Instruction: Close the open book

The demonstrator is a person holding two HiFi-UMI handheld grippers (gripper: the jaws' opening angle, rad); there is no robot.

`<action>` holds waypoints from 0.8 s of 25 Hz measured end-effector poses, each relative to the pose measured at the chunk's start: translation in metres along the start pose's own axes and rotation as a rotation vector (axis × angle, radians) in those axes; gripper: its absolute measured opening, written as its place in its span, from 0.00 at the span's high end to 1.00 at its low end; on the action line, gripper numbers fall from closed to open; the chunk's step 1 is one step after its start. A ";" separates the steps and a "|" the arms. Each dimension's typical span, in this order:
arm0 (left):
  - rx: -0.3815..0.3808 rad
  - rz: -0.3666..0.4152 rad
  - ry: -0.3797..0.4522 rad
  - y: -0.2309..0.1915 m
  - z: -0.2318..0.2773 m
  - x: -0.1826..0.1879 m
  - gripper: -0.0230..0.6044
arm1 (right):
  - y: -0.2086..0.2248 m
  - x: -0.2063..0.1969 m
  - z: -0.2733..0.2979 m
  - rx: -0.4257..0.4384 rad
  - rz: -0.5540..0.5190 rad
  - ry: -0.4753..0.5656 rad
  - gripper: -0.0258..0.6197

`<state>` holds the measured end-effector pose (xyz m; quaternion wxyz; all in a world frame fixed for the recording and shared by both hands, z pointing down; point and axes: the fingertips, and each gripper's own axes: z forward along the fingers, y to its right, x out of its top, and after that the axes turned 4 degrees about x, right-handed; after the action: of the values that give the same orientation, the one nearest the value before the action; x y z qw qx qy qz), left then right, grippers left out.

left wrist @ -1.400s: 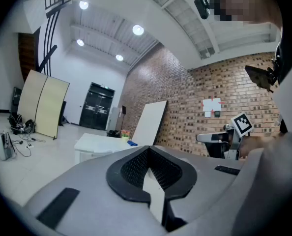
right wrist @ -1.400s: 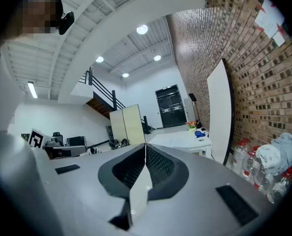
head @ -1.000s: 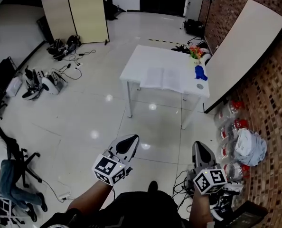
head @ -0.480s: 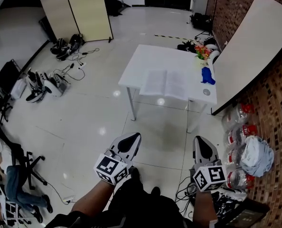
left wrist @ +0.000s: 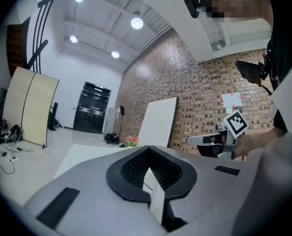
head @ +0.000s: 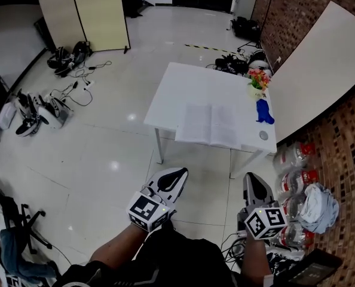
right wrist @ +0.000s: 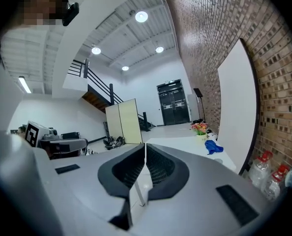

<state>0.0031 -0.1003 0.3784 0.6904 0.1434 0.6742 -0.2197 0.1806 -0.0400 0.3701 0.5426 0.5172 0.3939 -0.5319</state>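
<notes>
Lying open and flat, the book (head: 210,125) rests pages-up along the near edge of the white table (head: 168,91), and neither of my tools touches it. Just right of it on the tabletop I see a blue object (head: 263,111). A small round disc (head: 263,135) sits nearer the corner, and a pot of flowers (head: 259,80) stands further back.

Both tools hang well short of the table, over the glossy floor and pointing toward the book. The left gripper (head: 180,172) has its jaws pressed together at the tips with nothing between them. The right gripper (head: 251,178) is the same, jaws closed and empty.

A large pale board (head: 312,64) leans against the brick wall (head: 348,136) to the right of the table. Plastic bottles (head: 292,178) and a white bag (head: 316,197) lie on the floor at the wall's foot. Far left stands a folding screen (head: 85,14), with cables and gear scattered on the floor beside it.
</notes>
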 end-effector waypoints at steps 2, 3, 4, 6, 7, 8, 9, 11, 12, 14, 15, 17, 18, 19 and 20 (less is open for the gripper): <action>-0.016 -0.006 -0.019 -0.020 0.014 -0.001 0.96 | 0.001 0.003 0.022 0.002 0.012 -0.002 0.96; -0.026 -0.004 -0.024 -0.027 0.022 -0.001 0.96 | 0.003 0.003 0.032 0.003 0.020 -0.008 0.96; -0.034 -0.001 -0.028 -0.033 0.031 -0.002 0.96 | 0.006 0.002 0.042 0.003 0.024 -0.018 0.96; -0.044 -0.009 -0.042 -0.044 0.048 -0.006 0.96 | 0.015 -0.001 0.059 0.000 0.023 -0.041 0.96; -0.046 -0.017 -0.050 -0.049 0.058 -0.009 0.96 | 0.021 -0.002 0.067 -0.002 0.022 -0.050 0.96; -0.048 -0.025 -0.060 -0.053 0.067 -0.012 0.96 | 0.029 -0.003 0.075 -0.005 0.021 -0.058 0.96; -0.050 -0.031 -0.071 -0.058 0.078 -0.016 0.96 | 0.037 -0.004 0.084 -0.008 0.022 -0.064 0.96; -0.054 -0.038 -0.092 -0.067 0.100 -0.023 0.96 | 0.053 -0.007 0.103 -0.004 0.026 -0.073 0.96; -0.051 -0.040 -0.099 -0.072 0.111 -0.024 0.96 | 0.061 -0.008 0.113 0.005 0.028 -0.077 0.96; -0.032 -0.039 -0.105 -0.083 0.135 -0.023 0.96 | 0.078 -0.009 0.131 0.023 0.030 -0.084 0.96; -0.021 -0.037 -0.108 -0.087 0.146 -0.022 0.96 | 0.087 -0.008 0.139 0.028 0.034 -0.084 0.96; 0.004 -0.026 -0.115 -0.095 0.168 -0.019 0.96 | 0.108 -0.001 0.153 0.038 0.038 -0.072 0.96; 0.022 -0.019 -0.117 -0.099 0.178 -0.017 0.96 | 0.118 0.004 0.160 0.044 0.036 -0.064 0.96; 0.043 -0.017 -0.119 -0.104 0.188 -0.015 0.96 | 0.128 0.009 0.166 0.052 0.033 -0.058 0.96; 0.060 -0.021 -0.120 -0.108 0.197 -0.014 0.96 | 0.137 0.012 0.173 0.059 0.031 -0.056 0.96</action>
<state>0.1200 -0.2892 0.4130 0.7226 0.1435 0.6261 -0.2554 0.2963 -0.2252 0.4046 0.5459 0.5239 0.3547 -0.5493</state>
